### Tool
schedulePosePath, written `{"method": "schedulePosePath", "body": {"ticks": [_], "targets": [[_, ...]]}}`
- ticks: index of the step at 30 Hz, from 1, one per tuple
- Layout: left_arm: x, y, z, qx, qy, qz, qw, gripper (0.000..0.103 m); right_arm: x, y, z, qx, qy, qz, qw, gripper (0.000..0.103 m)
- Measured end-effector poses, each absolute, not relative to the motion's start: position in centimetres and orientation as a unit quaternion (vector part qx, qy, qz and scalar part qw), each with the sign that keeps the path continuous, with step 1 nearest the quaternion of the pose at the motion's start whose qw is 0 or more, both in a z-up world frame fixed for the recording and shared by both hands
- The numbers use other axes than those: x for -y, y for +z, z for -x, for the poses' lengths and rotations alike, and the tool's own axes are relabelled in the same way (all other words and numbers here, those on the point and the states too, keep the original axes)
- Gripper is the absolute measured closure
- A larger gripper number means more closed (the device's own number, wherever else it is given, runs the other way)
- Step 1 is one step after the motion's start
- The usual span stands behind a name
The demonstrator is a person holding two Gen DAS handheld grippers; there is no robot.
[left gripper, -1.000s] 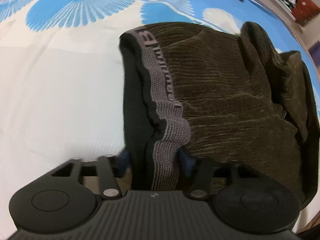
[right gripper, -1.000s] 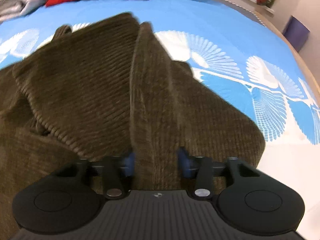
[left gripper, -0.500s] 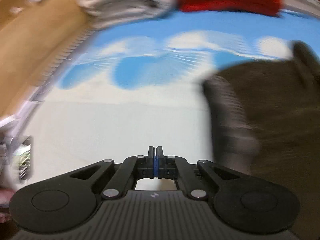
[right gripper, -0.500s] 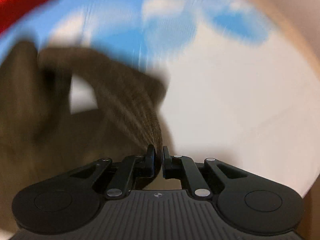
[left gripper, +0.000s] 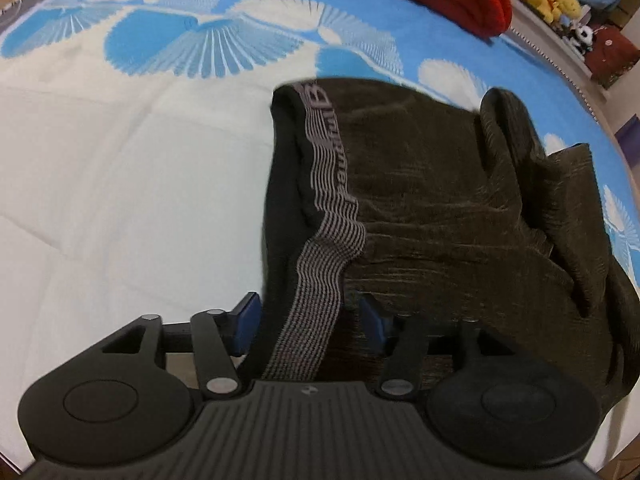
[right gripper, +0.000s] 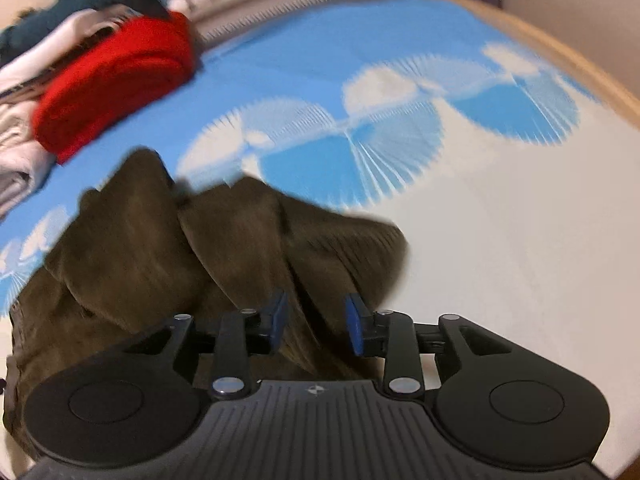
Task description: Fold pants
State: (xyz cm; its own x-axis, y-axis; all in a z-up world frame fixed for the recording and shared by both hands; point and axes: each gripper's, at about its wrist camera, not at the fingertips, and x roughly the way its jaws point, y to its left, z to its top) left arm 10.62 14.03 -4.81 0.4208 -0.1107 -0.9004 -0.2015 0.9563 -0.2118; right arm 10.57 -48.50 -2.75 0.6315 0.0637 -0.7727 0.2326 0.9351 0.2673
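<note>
The brown corduroy pants (left gripper: 440,216) lie bunched on the bed (left gripper: 120,184), on its blue-and-white cover, toward the white part of the print. The left gripper (left gripper: 308,322) is opening, its blue pads (left gripper: 246,320) standing clear either side of the grey striped waistband (left gripper: 320,280); the lettering on that band is too distorted to read. The right gripper (right gripper: 316,324) is opening too, with a ridge of trouser fabric (right gripper: 240,248) between its pads, though blur hides whether they touch it. Near the bed's far edge a red garment (right gripper: 116,80) sits against a pale, smeared pile of folded clothes (right gripper: 16,128). The gripper bodies hide the nearest cloth.
</note>
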Motion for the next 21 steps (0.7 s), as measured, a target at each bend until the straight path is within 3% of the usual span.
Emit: {"method": "schedulePosePath", "body": {"ticks": [3,14,15,19,21], "targets": [[-13.6,-5.9,-12.0,-0.554,0.025,0.135,0.821,0.036,47.6,-3.1,-13.1,-0.421,-0.040,-0.164,0.891,0.056],[-12.6,-8.0,-13.5,-0.588,0.017,0.092,0.804,0.027,43.8,-7.2,-19.5,-0.475,-0.044,-0.079,0.875,0.055],[-12.5,-8.1,-13.5,-0.588,0.014,0.084,0.804,0.026,43.4,-7.6,-19.8,-0.481,-0.045,-0.069,0.873,0.059],[-12.1,-8.2,-13.5,-0.588,0.009,0.068,0.806,0.025,42.8,-7.4,-20.1,-0.485,-0.035,-0.046,0.873,0.090],[-12.0,-8.2,-13.4,-0.587,0.012,0.066,0.807,0.025,44.1,-5.5,-19.3,-0.450,-0.034,-0.075,0.889,0.091]]}}
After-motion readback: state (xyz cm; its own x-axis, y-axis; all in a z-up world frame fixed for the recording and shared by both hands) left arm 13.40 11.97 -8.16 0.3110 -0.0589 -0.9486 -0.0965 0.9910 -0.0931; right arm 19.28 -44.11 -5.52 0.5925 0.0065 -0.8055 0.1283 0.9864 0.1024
